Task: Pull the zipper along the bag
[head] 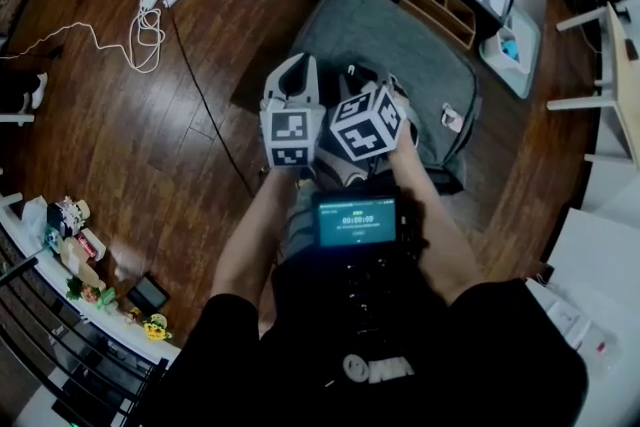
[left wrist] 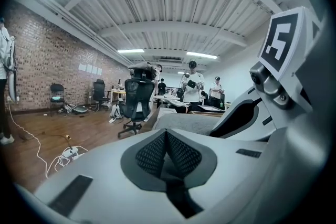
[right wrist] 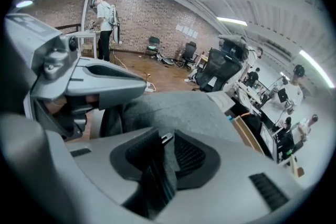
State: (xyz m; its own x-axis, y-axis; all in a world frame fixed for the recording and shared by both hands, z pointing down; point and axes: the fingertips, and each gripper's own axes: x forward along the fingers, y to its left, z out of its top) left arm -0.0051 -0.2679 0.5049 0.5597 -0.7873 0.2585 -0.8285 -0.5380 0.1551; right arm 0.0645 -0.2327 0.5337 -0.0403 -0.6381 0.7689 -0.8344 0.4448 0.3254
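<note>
Zipper pull point(right wrist: 164, 138) is a tiny metal tab, and it sits right between the pads of our right tongs point(right wrist: 166, 135). They're spread a bit and not clamped on it, far as we can see. A dark strip runs down between the pads below it; it looks like zipper tape, but we can't say for sure. Our left tongs point(left wrist: 166, 134) are pressed together, and we can't tell if any fabric is nipped in there.

The bag point(head: 338, 173) is close in front of us, mostly hidden under both tongs, at the near edge of the big gray cushion point(head: 400, 55) on the wood floor point(head: 150, 145).

Handling-wise, we reckon it's soft, floppy fabric that bunches up unless something anchors it, plus a small slick tab that slips out easily. So take the tab flat and deep in the pads, and pinch the fabric just beside the zipper line with the other tongs.
</note>
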